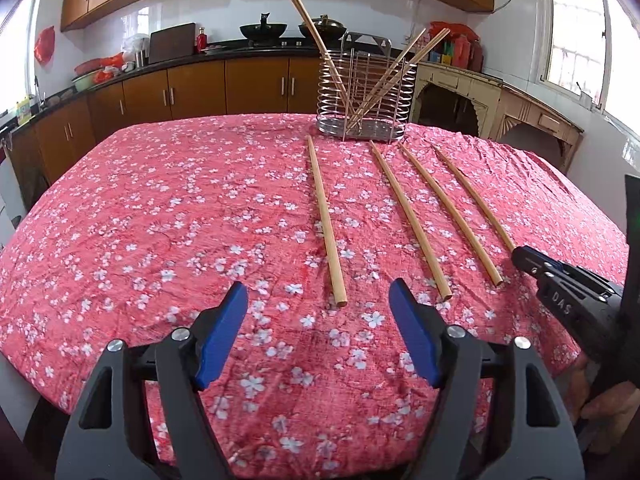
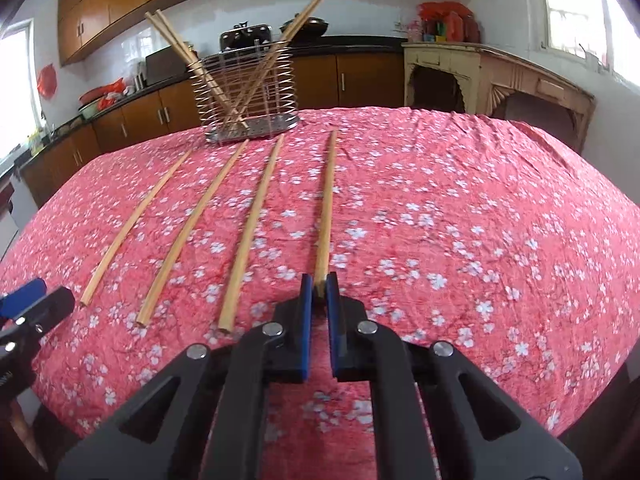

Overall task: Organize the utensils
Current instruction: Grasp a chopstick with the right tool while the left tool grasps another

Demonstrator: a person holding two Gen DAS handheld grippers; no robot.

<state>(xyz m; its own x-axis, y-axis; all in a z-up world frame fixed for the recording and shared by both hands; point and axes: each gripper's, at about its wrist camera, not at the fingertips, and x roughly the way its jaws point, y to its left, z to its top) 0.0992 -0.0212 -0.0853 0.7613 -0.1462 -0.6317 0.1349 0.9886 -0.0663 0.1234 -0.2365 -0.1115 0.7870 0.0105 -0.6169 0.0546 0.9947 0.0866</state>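
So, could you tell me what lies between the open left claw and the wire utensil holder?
In the left wrist view, one loose chopstick lies on the floral tablecloth between the left claw and the wire utensil holder; otherwise only cloth.

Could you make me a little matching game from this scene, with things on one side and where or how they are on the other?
Things:
1. left gripper
2. right gripper
3. wire holder
4. rightmost chopstick

States:
A. stands at the table's far side with chopsticks leaning in it
B. open, holding nothing
C. near end pinched between blue pads
D. shut on a chopstick's end

Pairs: 1-B, 2-D, 3-A, 4-C
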